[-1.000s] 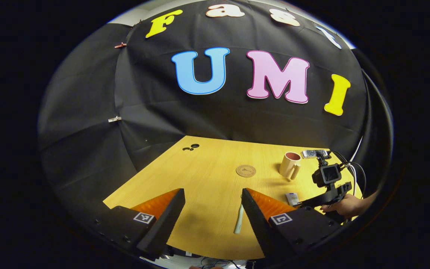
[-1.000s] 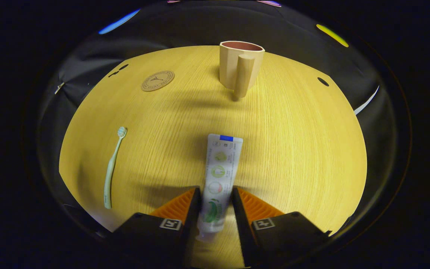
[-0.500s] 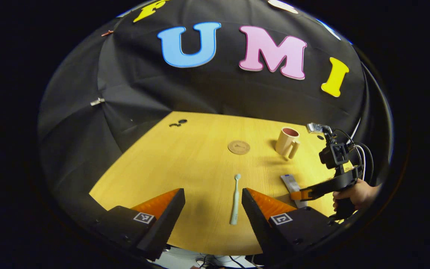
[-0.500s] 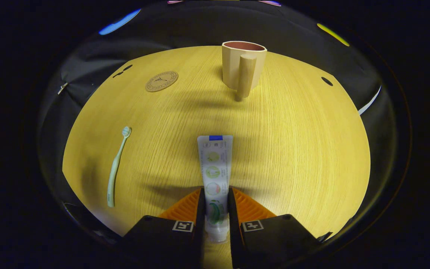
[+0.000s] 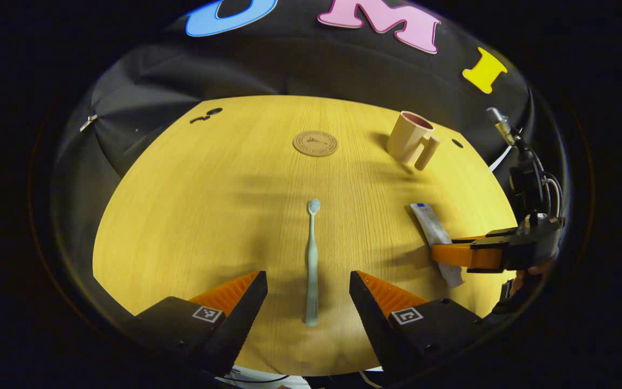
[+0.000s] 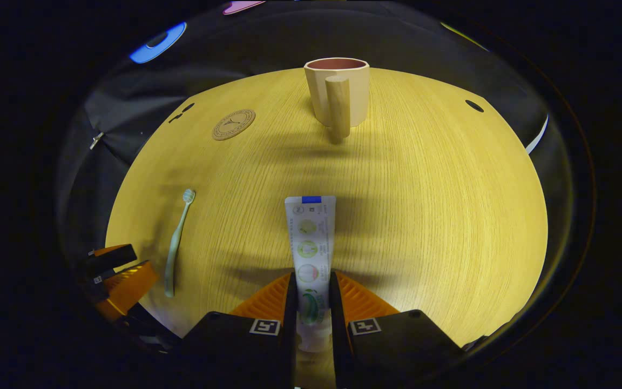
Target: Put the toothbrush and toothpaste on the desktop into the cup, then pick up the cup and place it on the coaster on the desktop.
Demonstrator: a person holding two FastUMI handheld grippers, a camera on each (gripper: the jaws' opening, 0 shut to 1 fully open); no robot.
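The right gripper [image 6: 311, 302] has its two fingers squeezed on the cap end of the toothpaste tube [image 6: 310, 237], which lies flat on the wooden desktop [image 6: 424, 205]. The cup [image 6: 338, 92] stands at 12 o'clock, the coaster [image 6: 234, 124] at 11. The left gripper [image 5: 308, 294] is wide open around the toothbrush [image 5: 312, 259]. Next, I think, lift the tube and drop it into the cup.

No print reads clearly; the toothpaste [image 6: 311, 243] label and coaster [image 5: 315, 143] emblem seem too small to make out.
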